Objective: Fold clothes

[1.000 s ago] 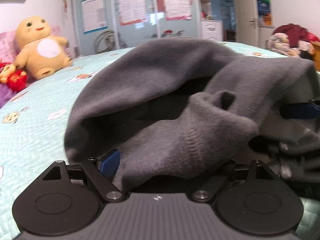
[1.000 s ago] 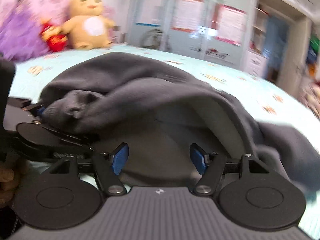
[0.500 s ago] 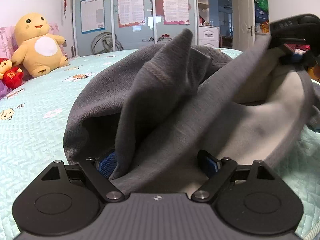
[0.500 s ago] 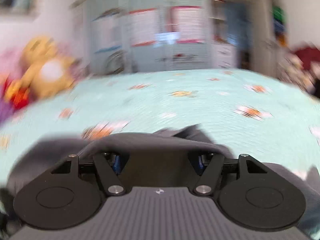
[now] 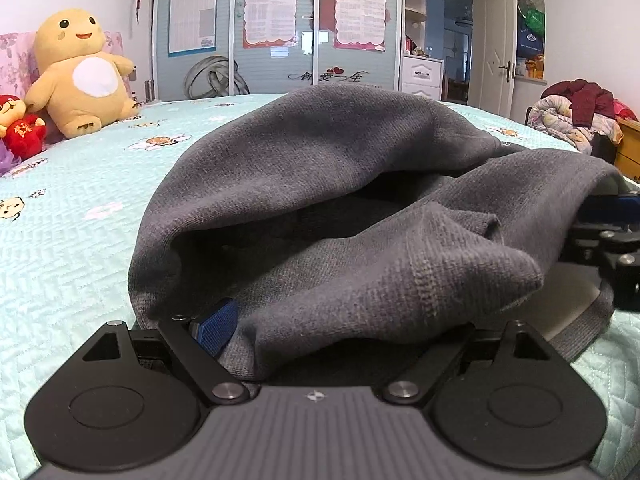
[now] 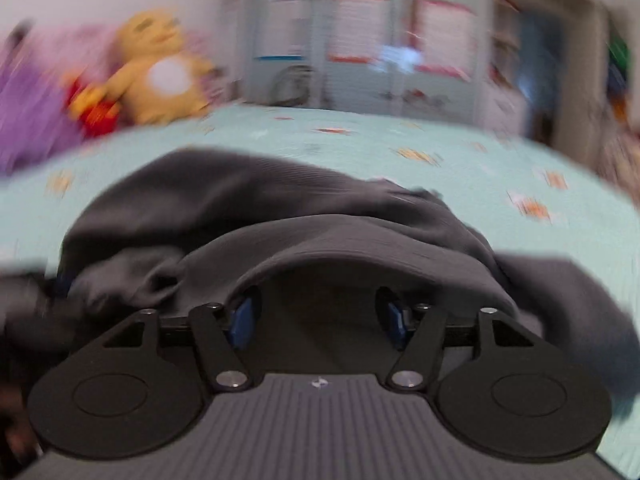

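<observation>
A dark grey knit garment [image 5: 340,184] lies bunched on the light blue bedspread [image 5: 68,216]. It drapes over my left gripper [image 5: 320,332]; the left blue pad [image 5: 216,326] shows, the right one is hidden under cloth. The jaws stand wide apart. In the blurred right wrist view the same garment [image 6: 248,200] hangs over my right gripper [image 6: 318,318], whose blue pads [image 6: 242,316] stand wide apart with cloth lying over them. The right gripper also shows at the right edge of the left wrist view [image 5: 612,248], against the garment's fold.
A yellow plush toy [image 5: 80,76] and a red doll [image 5: 20,128] sit at the bed's far left. A wardrobe with posters [image 5: 276,28] stands behind. A pile of clothes [image 5: 576,112] lies at the far right beside an open door [image 5: 494,44].
The raised fold of the garment has dropped back down over my left gripper. The right gripper came down from high on the right to the garment's right edge, and its view swung left.
</observation>
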Tool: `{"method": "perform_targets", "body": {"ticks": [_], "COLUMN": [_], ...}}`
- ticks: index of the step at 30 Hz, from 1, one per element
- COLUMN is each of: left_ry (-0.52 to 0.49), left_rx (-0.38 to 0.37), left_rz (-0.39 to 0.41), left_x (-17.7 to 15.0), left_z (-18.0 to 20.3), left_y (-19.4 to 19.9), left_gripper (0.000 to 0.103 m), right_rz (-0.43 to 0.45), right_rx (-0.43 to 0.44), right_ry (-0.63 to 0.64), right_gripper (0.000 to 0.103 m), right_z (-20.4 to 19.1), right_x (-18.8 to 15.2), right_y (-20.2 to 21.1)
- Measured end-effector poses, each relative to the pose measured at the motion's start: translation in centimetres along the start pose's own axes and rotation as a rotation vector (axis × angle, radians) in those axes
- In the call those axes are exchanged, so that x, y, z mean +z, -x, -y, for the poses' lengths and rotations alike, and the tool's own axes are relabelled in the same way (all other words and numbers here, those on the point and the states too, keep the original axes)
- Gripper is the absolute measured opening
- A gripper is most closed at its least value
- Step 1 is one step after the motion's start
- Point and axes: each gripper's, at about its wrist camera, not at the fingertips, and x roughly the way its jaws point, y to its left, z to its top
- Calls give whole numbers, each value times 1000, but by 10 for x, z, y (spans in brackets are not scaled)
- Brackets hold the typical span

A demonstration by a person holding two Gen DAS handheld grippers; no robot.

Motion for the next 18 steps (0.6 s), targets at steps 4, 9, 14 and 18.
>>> {"method": "perform_targets", "body": {"ticks": [4, 9, 14, 18], "left_ry": [2, -2, -13, -35], "left_rx": [-1, 4, 10, 24], "left_rz": [6, 7, -7, -21], "left_x": [-1, -3, -3, -2], "left_z": [1, 2, 4, 7], "left_y": [0, -1, -3, -5], "left_gripper": [89, 89, 90, 91], "right_rz": [0, 11, 21, -52], "right_rx": [79, 203, 253, 262], "right_ry": [-149, -409, -479, -567], "right_gripper": [65, 66, 70, 77], "right_z": [0, 21, 21, 25], "right_x": [8, 18, 16, 16], "right_y": [1, 10, 20, -3]}}
